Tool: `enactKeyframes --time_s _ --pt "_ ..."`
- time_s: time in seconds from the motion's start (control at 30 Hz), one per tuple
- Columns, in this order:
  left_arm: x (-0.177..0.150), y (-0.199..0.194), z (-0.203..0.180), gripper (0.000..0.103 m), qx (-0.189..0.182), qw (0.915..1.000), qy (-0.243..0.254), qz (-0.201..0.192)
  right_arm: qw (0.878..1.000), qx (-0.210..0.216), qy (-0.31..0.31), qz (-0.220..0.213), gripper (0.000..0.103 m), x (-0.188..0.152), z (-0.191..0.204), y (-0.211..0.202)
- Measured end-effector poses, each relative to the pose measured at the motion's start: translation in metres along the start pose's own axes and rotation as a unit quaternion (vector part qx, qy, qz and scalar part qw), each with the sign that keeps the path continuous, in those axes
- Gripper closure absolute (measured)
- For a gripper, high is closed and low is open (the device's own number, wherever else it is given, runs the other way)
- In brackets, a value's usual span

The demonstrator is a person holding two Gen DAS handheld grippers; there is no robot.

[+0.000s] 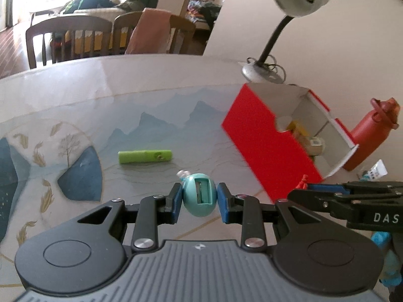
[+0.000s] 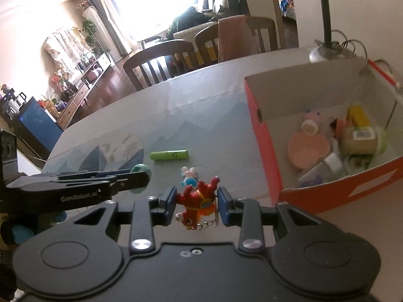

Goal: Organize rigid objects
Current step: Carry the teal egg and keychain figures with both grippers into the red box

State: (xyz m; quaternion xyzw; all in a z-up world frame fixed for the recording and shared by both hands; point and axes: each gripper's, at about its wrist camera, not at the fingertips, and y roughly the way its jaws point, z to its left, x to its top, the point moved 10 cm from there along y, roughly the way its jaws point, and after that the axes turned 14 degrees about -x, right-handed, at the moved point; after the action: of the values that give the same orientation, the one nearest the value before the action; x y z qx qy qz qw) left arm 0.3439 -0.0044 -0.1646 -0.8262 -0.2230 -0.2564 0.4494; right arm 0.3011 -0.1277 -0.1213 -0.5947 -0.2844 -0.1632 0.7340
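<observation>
Both grippers are loaded, so the step in hand looks like carrying two picked items to the red box [image 2: 267, 151]. The left gripper [image 1: 199, 198] has its jaws clamped on a teal egg-shaped toy [image 1: 199, 196], held clear above the table [image 1: 151, 115]. The right gripper [image 2: 197, 201] has its jaws closed on a red figurine keychain [image 2: 197, 201], whose chain dangles below the pads. The open box stands toward the table's far right corner, just in front of a desk lamp [image 1: 262, 73], with a red bottle [image 1: 370, 136] beside it; it already holds a pink dish, small bottles and a yellow item. Two things remain on the table's middle: a green tube [image 1: 145, 156] and, nearer the grippers, a small pastel figure [image 2: 189, 175]. The next move, as I judge it, calls for bringing each gripper over the box's near wall, one after the other so they do not collide, and releasing low inside. Then the tube and figure remain to be fetched.
</observation>
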Motion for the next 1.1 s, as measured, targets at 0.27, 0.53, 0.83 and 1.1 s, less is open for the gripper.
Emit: enactKeyframes --time_s 0.27,0.53,0.83,1.1 --pt "0.009 -0.008 -0.035 0.074 0.0 0.9996 0.026 -0.014 0.999 -0.015 -0.012 -0.027 0.069 0.015 -0.026 -0.027" --pt "0.025 -0.006 -0.069 0.074 -0.001 0.9987 0.041 -0.031 0.998 -0.025 -0.026 -0.049 0.069 0.031 -0.06 -0.039" --pt "0.039 0.015 -0.103 0.074 0.002 0.998 0.054 -0.034 0.997 -0.03 -0.038 -0.057 0.069 0.048 -0.101 -0.036" --pt "0.05 0.045 -0.134 0.074 0.002 0.9973 0.066 -0.03 0.997 -0.044 -0.036 -0.056 0.069 0.058 -0.148 -0.026"
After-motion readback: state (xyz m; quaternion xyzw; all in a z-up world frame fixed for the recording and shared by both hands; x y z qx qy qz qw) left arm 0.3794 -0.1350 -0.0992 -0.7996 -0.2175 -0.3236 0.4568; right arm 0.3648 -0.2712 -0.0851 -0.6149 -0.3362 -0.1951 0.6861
